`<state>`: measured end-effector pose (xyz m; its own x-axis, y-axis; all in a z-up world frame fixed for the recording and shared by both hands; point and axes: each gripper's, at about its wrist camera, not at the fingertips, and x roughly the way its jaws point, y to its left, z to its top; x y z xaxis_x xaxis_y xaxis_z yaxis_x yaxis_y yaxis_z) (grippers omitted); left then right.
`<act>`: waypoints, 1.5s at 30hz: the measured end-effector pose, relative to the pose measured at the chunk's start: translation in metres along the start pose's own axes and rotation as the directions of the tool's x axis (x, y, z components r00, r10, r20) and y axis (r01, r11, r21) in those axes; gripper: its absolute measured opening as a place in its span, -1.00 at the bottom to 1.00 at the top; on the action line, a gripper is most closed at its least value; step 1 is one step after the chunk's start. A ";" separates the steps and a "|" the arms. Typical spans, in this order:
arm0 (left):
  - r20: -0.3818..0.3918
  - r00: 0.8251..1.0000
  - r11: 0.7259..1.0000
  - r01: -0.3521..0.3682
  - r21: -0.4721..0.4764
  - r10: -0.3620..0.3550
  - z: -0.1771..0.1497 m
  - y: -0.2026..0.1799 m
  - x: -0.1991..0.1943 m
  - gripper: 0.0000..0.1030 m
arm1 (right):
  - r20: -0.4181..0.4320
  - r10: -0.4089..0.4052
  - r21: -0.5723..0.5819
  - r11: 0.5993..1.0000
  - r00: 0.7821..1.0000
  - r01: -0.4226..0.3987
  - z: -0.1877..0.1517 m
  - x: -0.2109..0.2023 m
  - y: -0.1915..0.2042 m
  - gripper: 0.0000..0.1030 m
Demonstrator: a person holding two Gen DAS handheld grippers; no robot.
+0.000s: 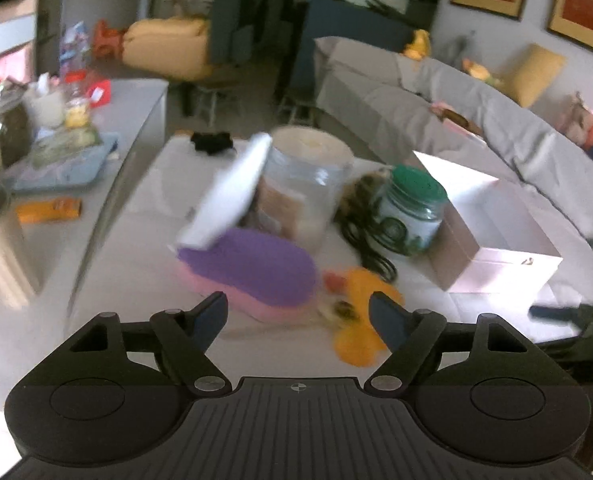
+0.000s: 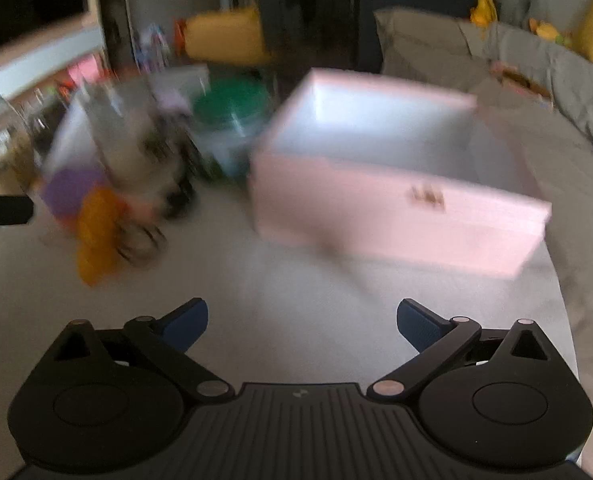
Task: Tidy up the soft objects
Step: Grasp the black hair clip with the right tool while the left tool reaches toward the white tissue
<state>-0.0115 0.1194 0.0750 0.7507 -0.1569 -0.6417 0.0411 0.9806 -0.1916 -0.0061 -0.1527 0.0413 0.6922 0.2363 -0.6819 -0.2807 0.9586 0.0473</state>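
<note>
Both views are pretty smeared, the right wrist one especially, so a lot of detail is just gone.

Left gripper point(image 1: 298, 312) hangs over the white table point(image 1: 136, 280) with its jaws spread wide and nothing between them. Just past the tips sits a purple and pink soft thing point(image 1: 252, 272), maybe a sponge or slipper, can't tell which. A white flat object point(image 1: 232, 196) leans on it and against the big clear jar point(image 1: 304, 184). Right beside the purple thing is a yellow plush toy point(image 1: 360, 312), partly hidden behind the right finger, with a red bit at its near end. What kind of toy is hard to say.

Behind that there's a green-lidded jar point(image 1: 412, 208) with a dark tangle of cord point(image 1: 364, 232) next to it, and something furry behind the jar that's mostly blocked. The open pink box point(image 1: 496, 272) sits to the right, touching or nearly touching the green jar. A dark shape is cut off at the right edge of the left wrist view.

Right gripper point(image 2: 302, 324) is also wide open and holding nothing, over bare tabletop. From there the pink box point(image 2: 396, 216) is ahead, its inside looks pale and I can't make out anything in it. The latch on its front is just a blur. The plush and purple thing are an orange and purple smudge off to the left.
</note>
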 end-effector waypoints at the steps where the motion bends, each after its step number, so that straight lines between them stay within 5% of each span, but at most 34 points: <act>1: -0.006 1.000 0.999 0.001 0.044 -0.001 0.004 0.005 0.000 0.60 | 0.029 0.016 -0.016 1.000 0.999 -0.015 0.006 -0.008 0.007 0.97; 9: 0.063 0.996 0.995 0.059 0.081 -0.064 0.046 0.045 0.030 0.60 | 0.139 0.041 -0.040 0.999 0.989 -0.036 0.054 -0.036 0.039 0.97; 17: -0.030 0.994 0.989 0.109 0.102 -0.106 0.059 0.059 0.101 0.61 | 0.109 0.021 -0.120 0.993 0.994 -0.008 0.072 -0.029 0.061 0.97; 19: -0.042 0.988 0.983 0.152 0.101 -0.149 0.057 0.063 0.107 0.11 | 0.094 0.032 -0.141 0.990 0.995 -0.018 0.091 -0.027 0.069 0.97; 20: -0.040 0.983 0.980 0.180 0.089 -0.177 0.056 0.066 0.107 -0.91 | 0.092 0.048 -0.147 0.988 0.995 -0.035 0.104 -0.029 0.074 0.97; 21: -0.035 0.983 0.980 0.184 0.078 -0.182 0.056 0.071 0.106 -0.72 | 0.081 0.078 -0.151 0.986 0.994 -0.065 0.125 -0.029 0.081 0.97; 24: 0.019 0.975 0.973 0.222 0.058 -0.224 0.053 0.086 0.085 -0.78 | -0.028 0.170 -0.119 0.978 0.985 -0.172 0.191 -0.011 0.102 0.97; 27: 0.075 0.971 0.973 0.226 0.048 -0.229 0.051 0.103 0.061 -0.78 | -0.177 0.244 -0.035 0.967 0.953 -0.254 0.254 0.037 0.132 0.97; 31: 0.151 0.955 0.966 0.260 -0.011 -0.255 0.046 0.125 0.038 -0.78 | -0.322 0.196 -0.026 0.976 0.926 -0.215 0.300 0.128 0.185 0.87; 37: 0.129 0.937 0.939 0.335 -0.076 -0.324 0.046 0.144 0.057 -0.80 | -0.478 0.049 -0.093 0.990 0.877 -0.106 0.307 0.253 0.245 0.66; 42: 0.112 0.938 0.937 0.338 -0.091 -0.327 0.055 0.148 0.076 -0.80 | -0.530 -0.053 -0.128 0.992 0.846 -0.017 0.304 0.303 0.251 0.47; 44: 0.095 0.935 0.933 0.350 -0.079 -0.343 0.059 0.147 0.080 -0.80 | -0.552 -0.046 -0.124 0.992 0.833 -0.027 0.302 0.310 0.249 0.18; 45: 0.085 0.931 0.930 0.361 -0.063 -0.356 0.060 0.145 0.082 -0.79 | -0.555 -0.041 -0.125 0.992 0.831 -0.034 0.301 0.312 0.249 -0.20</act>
<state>0.0954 0.2557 0.0391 0.7402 -0.4848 -0.4659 0.2680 0.8482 -0.4568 0.3401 0.2069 0.0604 0.2175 0.0686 -0.9736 -0.3849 0.9227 -0.0210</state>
